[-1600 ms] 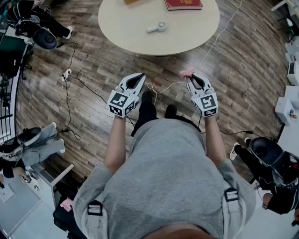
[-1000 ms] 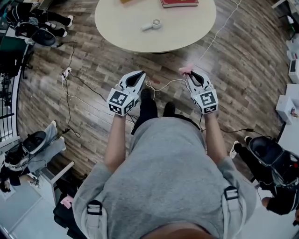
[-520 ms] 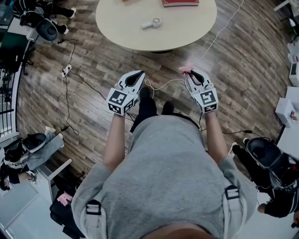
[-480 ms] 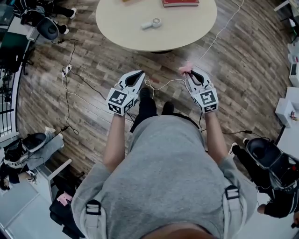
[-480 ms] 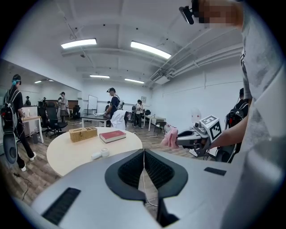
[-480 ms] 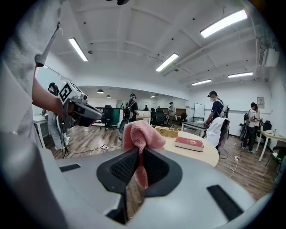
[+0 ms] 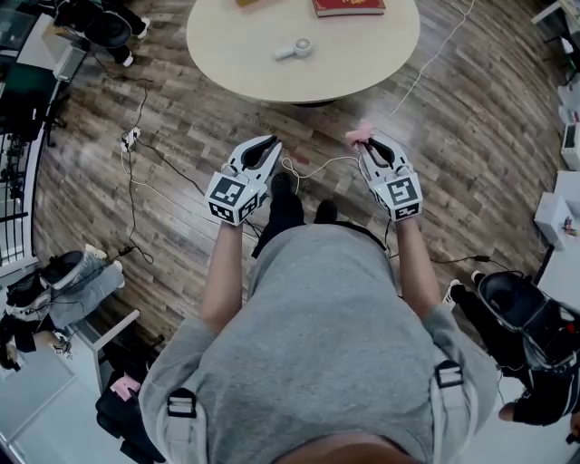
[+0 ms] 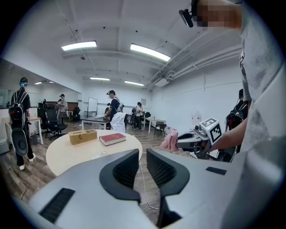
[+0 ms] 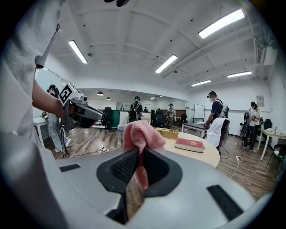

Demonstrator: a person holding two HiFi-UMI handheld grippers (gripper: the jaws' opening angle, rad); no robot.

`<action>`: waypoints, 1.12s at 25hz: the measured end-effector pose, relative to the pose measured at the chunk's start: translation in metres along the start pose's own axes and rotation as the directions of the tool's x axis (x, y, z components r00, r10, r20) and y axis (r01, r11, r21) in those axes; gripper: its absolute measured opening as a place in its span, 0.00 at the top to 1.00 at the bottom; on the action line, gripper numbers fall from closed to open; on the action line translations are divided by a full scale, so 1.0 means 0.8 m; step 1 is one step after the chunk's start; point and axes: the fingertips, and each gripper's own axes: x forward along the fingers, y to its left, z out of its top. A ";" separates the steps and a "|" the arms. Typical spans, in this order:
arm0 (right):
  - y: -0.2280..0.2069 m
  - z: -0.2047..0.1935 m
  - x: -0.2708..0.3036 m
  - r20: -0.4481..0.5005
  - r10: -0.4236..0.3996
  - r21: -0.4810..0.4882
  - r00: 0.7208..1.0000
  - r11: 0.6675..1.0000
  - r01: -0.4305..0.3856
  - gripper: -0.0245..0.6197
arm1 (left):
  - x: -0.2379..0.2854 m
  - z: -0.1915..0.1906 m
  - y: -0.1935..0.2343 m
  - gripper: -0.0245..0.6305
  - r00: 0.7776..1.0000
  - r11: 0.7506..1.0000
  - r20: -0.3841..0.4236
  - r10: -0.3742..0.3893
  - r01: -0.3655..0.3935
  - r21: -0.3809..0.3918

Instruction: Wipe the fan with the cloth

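The small white hand fan (image 7: 294, 50) lies on the round beige table (image 7: 362, 63), well ahead of both grippers. A pink cloth (image 7: 360, 135) sticks out of my right gripper (image 7: 367, 143), which is shut on it; in the right gripper view the cloth (image 9: 140, 134) bulges above the right gripper (image 9: 139, 152). My left gripper (image 7: 272, 142) hovers over the wooden floor, level with the right one. In the left gripper view the left gripper (image 8: 142, 154) is shut, with only a thin slit between its jaws and nothing in them. The fan (image 8: 102, 154) shows there as a small pale shape.
A red book (image 7: 349, 7) and a wicker box (image 8: 82, 136) sit on the table's far side. Cables (image 7: 313, 168) trail across the floor between me and the table. People and office chairs (image 7: 86, 18) stand at the left; more desks fill the room behind.
Both grippers hold their places. Only the people and chairs at the left edge of the head view have shifted.
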 end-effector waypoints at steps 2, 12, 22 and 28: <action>0.001 -0.001 -0.001 0.000 0.001 0.000 1.000 1.000 -0.001 0.90 | 0.000 0.000 0.002 0.75 1.000 1.000 0.008 0.011 -0.011 -0.005; -0.001 -0.003 -0.005 0.003 -0.004 -0.003 1.000 1.000 0.004 0.90 | 0.001 -0.006 0.016 0.50 0.999 0.999 0.008 0.051 -0.051 -0.012; 0.004 -0.006 -0.008 -0.016 -0.012 0.006 1.000 1.000 0.013 0.90 | -0.004 -0.003 0.018 0.50 0.999 0.999 0.014 0.039 -0.039 -0.026; -0.005 -0.007 0.004 -0.027 -0.027 0.004 0.999 1.000 0.027 0.90 | 0.010 -0.005 0.034 0.50 0.999 0.999 0.017 0.027 -0.026 -0.027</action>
